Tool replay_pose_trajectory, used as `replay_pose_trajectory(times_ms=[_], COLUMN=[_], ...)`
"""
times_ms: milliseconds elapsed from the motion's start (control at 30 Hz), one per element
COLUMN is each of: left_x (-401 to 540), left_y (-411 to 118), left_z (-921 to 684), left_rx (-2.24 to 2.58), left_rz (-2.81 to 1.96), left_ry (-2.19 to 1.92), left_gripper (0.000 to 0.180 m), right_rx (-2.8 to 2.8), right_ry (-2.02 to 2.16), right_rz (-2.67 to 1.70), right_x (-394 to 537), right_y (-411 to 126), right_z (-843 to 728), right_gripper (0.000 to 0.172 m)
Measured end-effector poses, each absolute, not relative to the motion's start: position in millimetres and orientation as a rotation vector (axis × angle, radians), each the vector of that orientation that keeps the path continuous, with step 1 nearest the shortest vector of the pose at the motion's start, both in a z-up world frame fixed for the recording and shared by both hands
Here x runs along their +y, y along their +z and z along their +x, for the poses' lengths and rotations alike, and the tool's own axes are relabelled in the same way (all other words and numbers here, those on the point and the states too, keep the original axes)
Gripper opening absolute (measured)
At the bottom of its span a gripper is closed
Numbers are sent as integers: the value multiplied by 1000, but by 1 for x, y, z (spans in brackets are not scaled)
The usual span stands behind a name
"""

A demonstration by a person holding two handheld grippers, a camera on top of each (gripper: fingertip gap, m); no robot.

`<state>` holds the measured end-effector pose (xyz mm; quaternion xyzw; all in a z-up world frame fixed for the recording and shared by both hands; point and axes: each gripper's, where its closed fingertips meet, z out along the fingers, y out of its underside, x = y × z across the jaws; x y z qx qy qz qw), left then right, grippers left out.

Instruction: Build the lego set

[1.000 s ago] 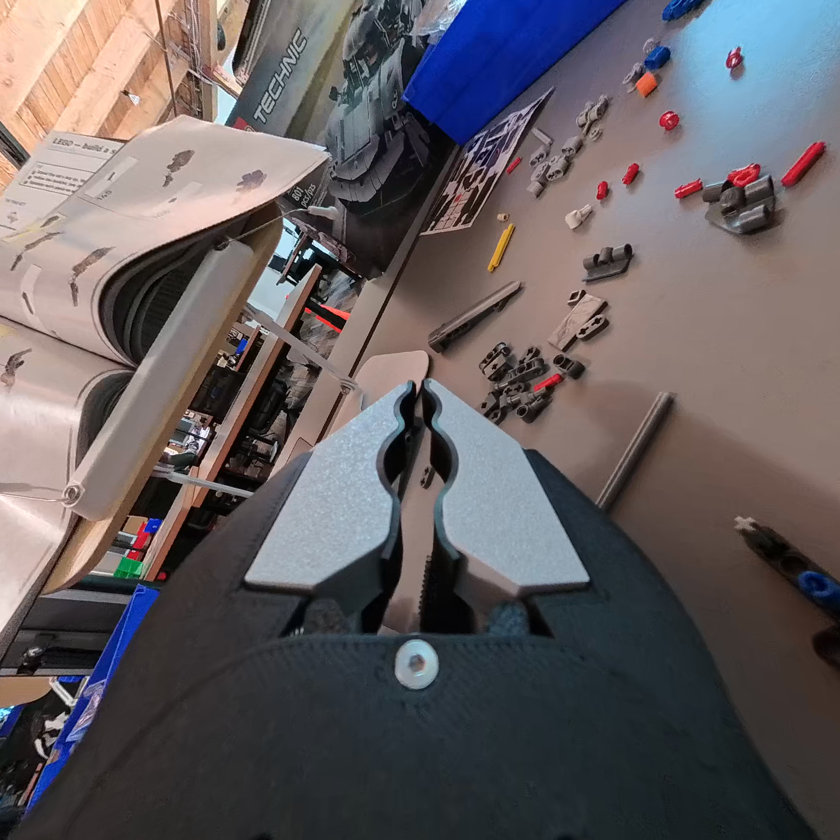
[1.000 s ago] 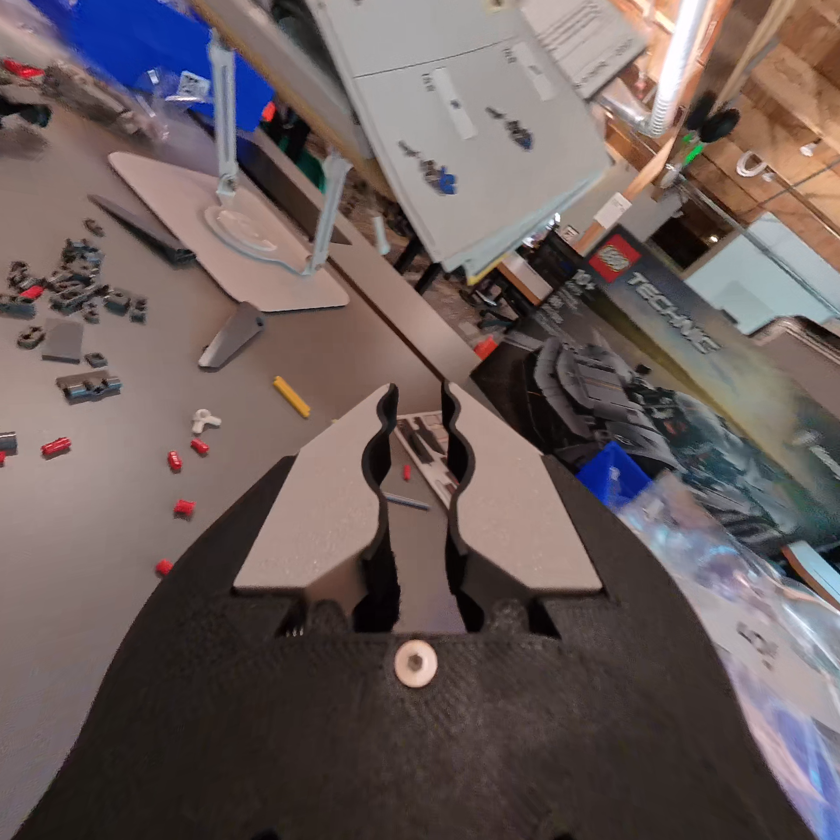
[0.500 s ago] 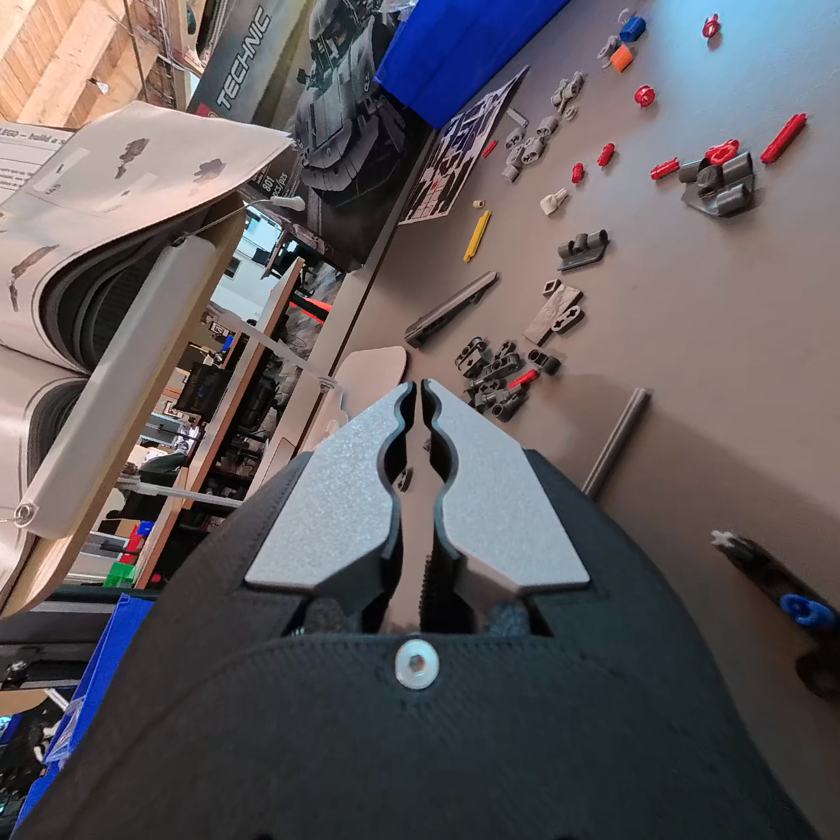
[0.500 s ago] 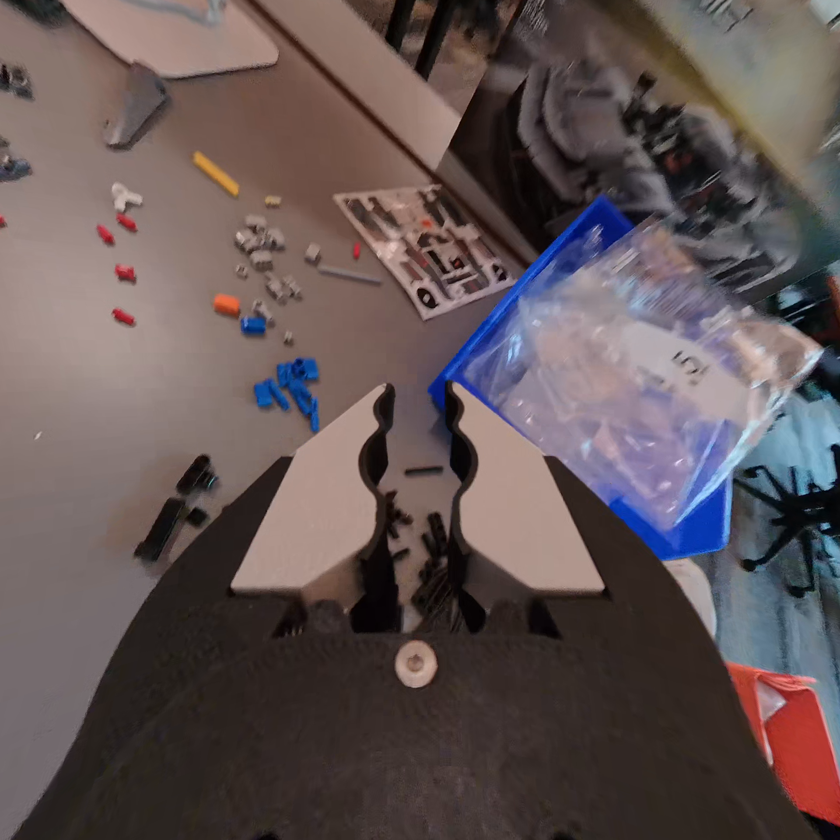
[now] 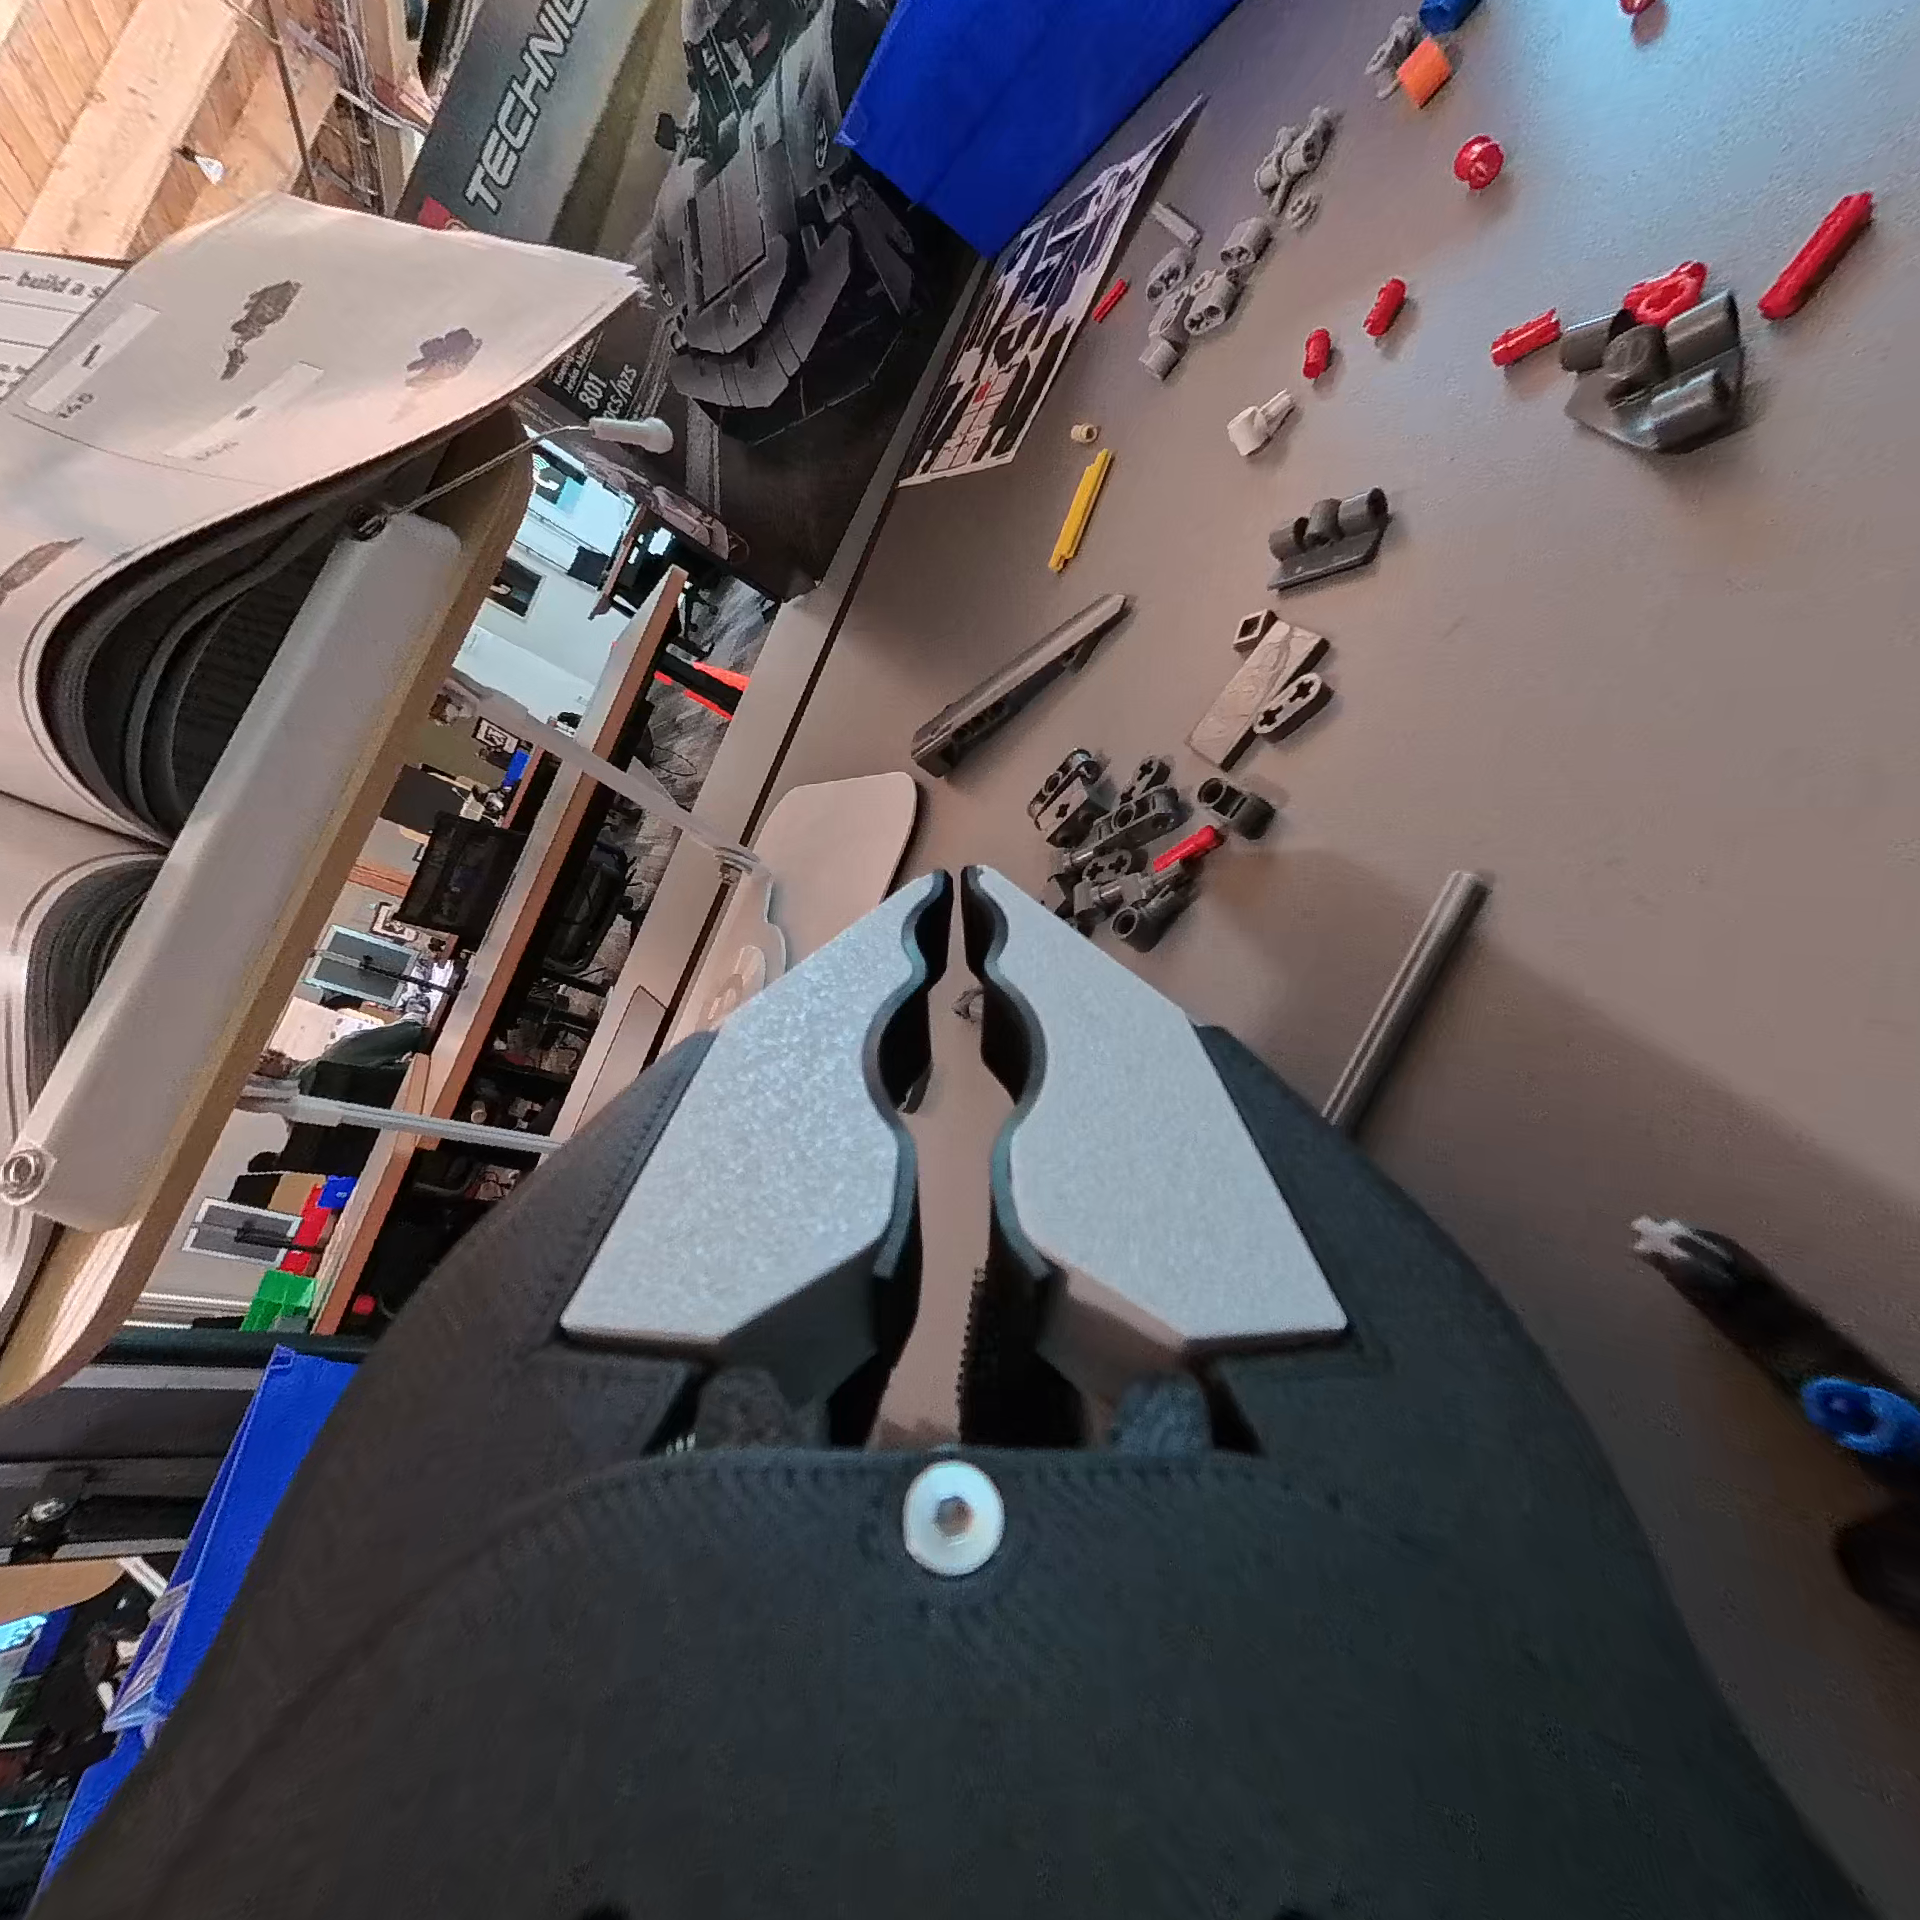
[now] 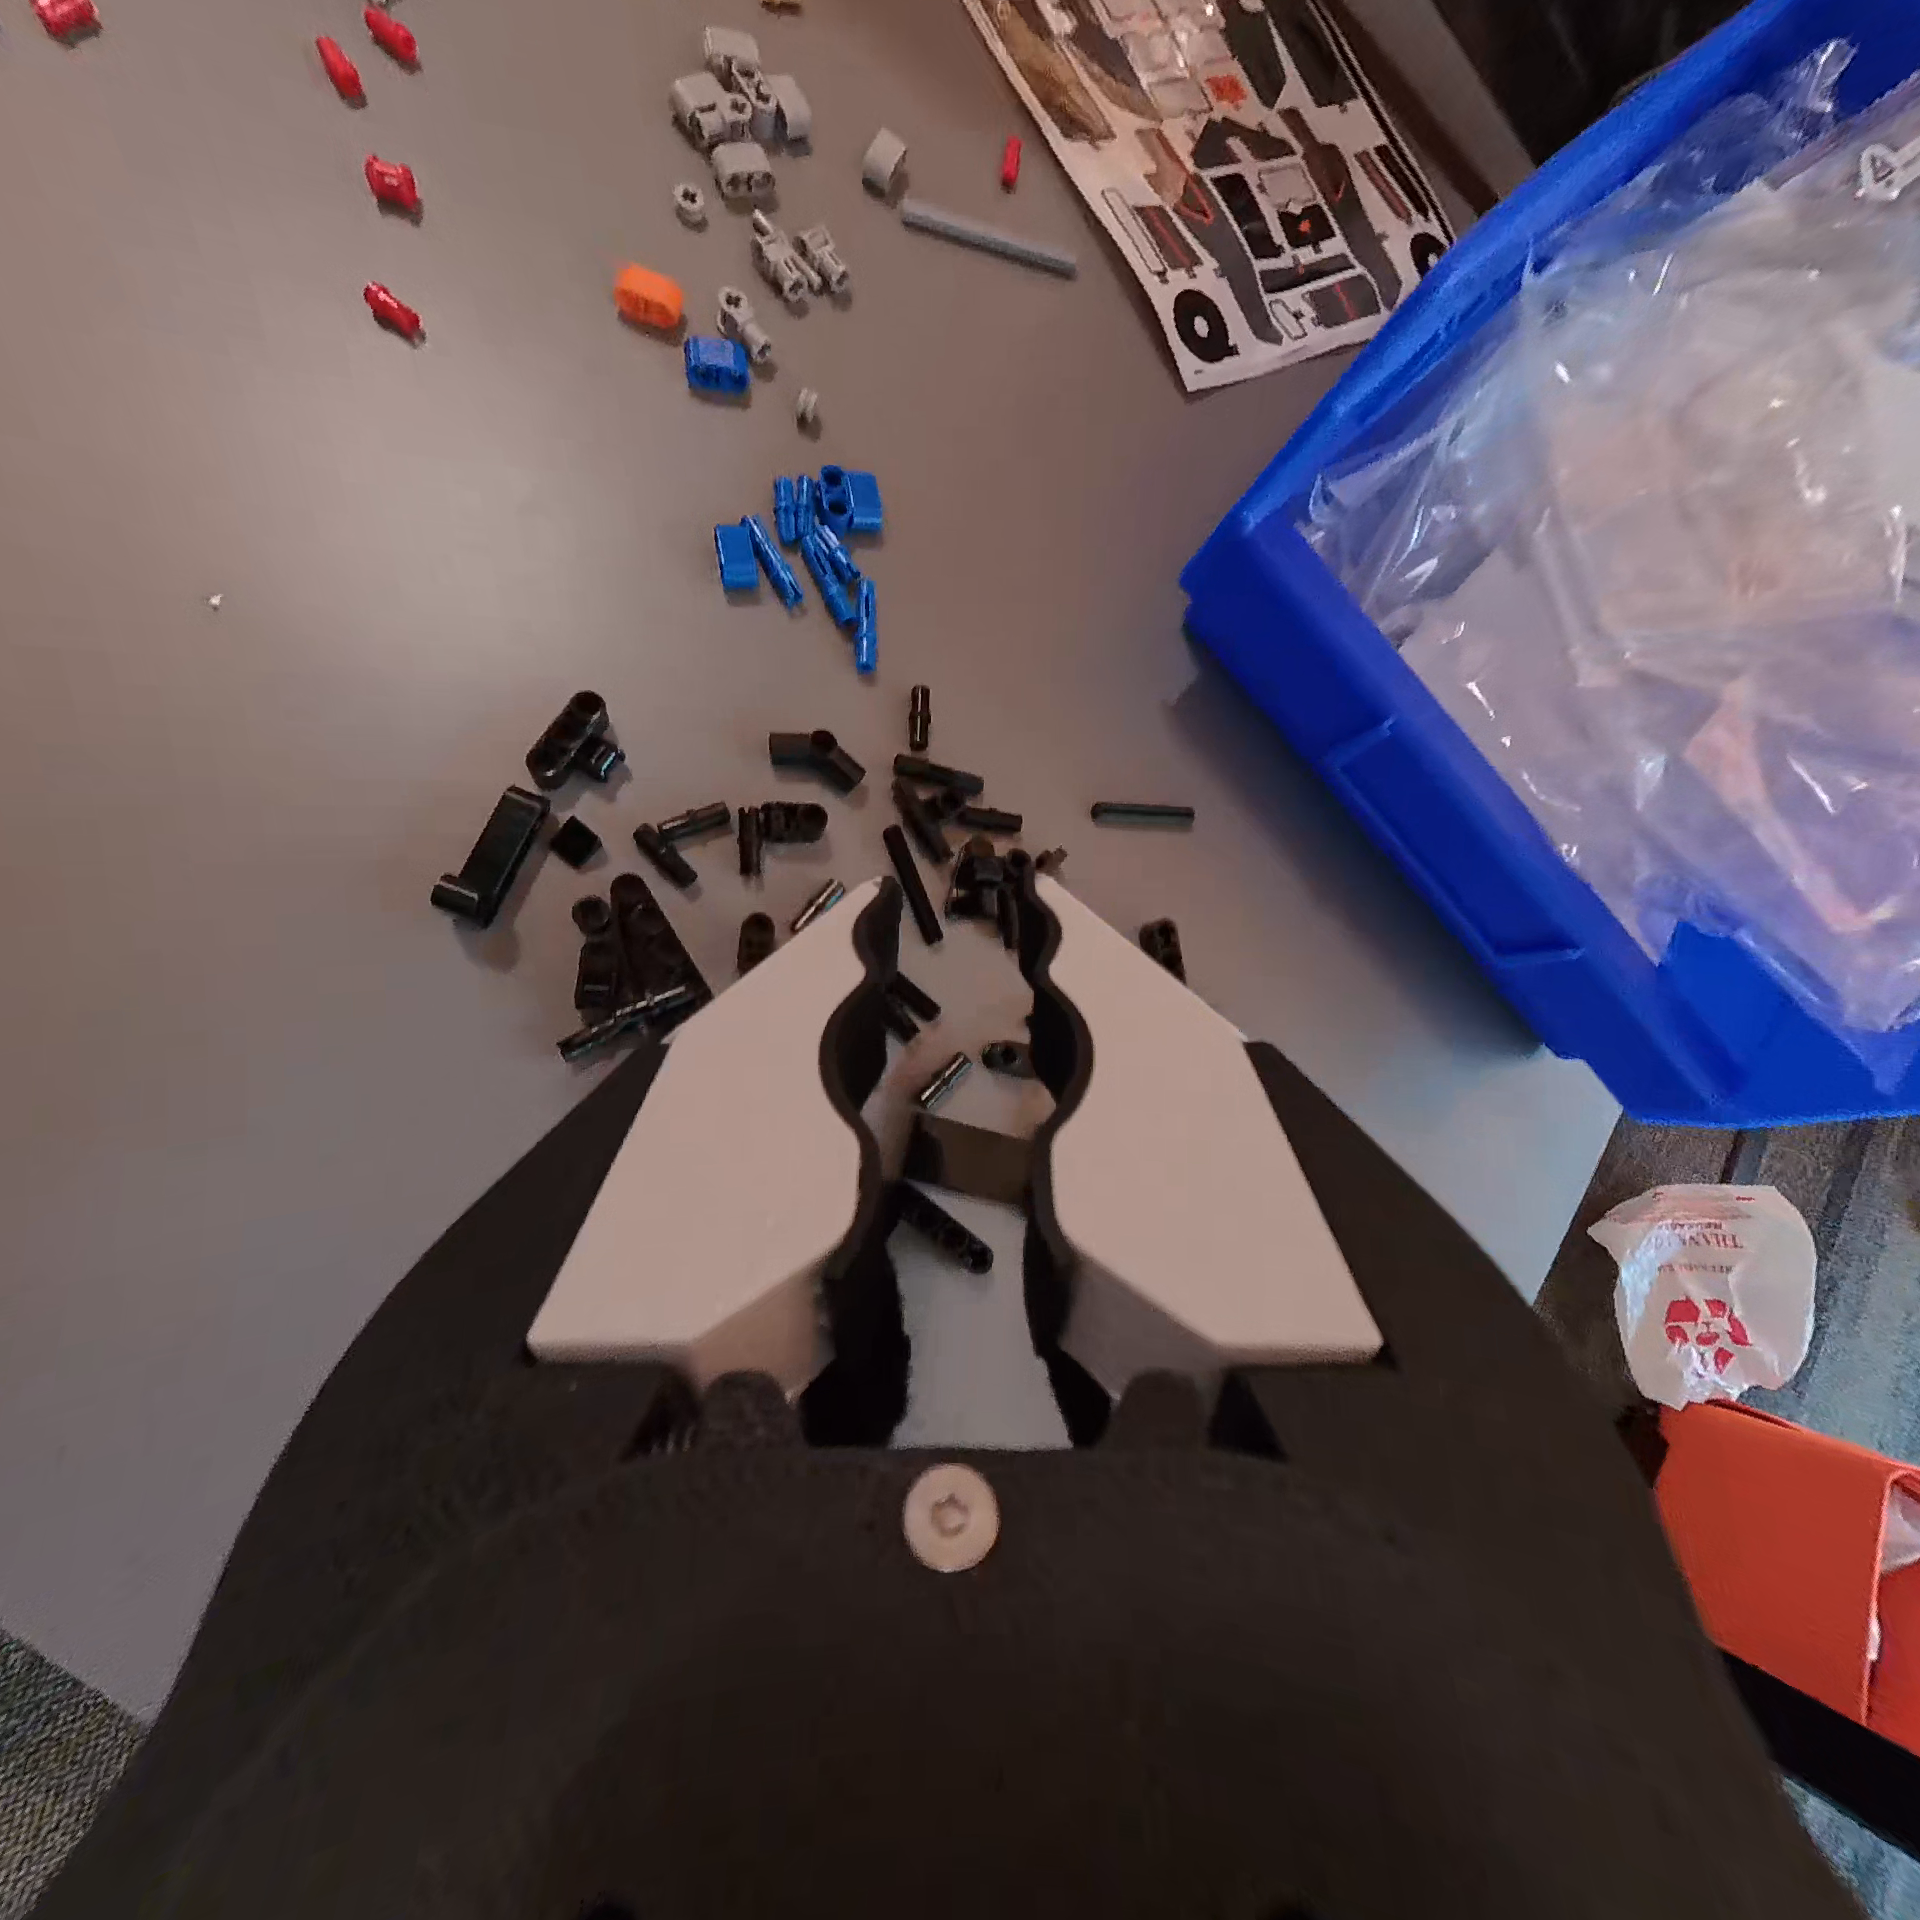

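**Hovering over scattered building parts**

Hovering low over the grey table [image 6: 260, 499], the right gripper [image 6: 956, 894] has its jaws a little apart with nothing pressed between them; black pins [image 6: 914, 899] and connectors lie on the table in the gap and all round the tips. Blue pins [image 6: 821, 551] sit just above centre frame, with grey connectors [image 6: 743, 114], an orange piece [image 6: 646, 294] and red pins [image 6: 390, 182] toward the upper left. A sticker sheet [image 6: 1247, 177] lies at the top, and a blue bin [image 6: 1455, 790] of clear bags [image 6: 1683, 582] fills the right, cut off by the edge. A white bag [image 6: 1704, 1299] with red print and an orange box [image 6: 1787, 1558] lie lower right, off the table; the bag's print is too small to read.

The left gripper [image 5: 956, 888] has its tips together on nothing. A small grey bit below the jaws is too partly hidden to make out. Dark grey connectors [image 5: 1122, 831] lie just right of the tips, a grey rod [image 5: 1403, 997] farther right, and a dark beam [image 5: 1018, 675] and yellow axle [image 5: 1078, 509] above. A blurred black part with a blue pin [image 5: 1860, 1413] is cut off at the right edge. An open booklet [image 5: 291, 343] on a stand fills the left, and a printed set box [image 5: 727, 239] stands at the table's far edge, upper centre. Behind it show wooden shelves and a cluttered room.
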<state>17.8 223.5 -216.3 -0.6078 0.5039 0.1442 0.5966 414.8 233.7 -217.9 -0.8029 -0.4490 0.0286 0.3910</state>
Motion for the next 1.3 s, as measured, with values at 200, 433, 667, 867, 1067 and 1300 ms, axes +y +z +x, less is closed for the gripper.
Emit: replay_pose_trajectory(times_ms=[200, 433, 667, 867, 1067, 1300], left_x=[223, 223, 223, 222, 222, 222], left_y=[-218, -218, -220, -221, -222, -224], left_z=[18, 19, 21, 21, 22, 22], left_rx=[1176, 1179, 1191, 1195, 1200, 1207], left_rz=[-1411, -1411, -1408, -1409, -1410, -1412], left_ry=[338, 339, 337, 338, 342, 348], left_gripper=[0, 0, 0, 0, 0, 0], right_rx=[-1165, -1179, -1190, -1180, -1185, -1191], right_ry=[97, 89, 100, 98, 114, 129], right_rz=[-2065, -2096, -2117, -2148, -2164, -2196], right_x=[221, 213, 201, 191, 181, 172], right_y=[-223, -229, -232, -238, -243, -251], right_z=[420, 427, 433, 443, 447, 454], right_gripper=[20, 19, 19, 19, 18, 18])
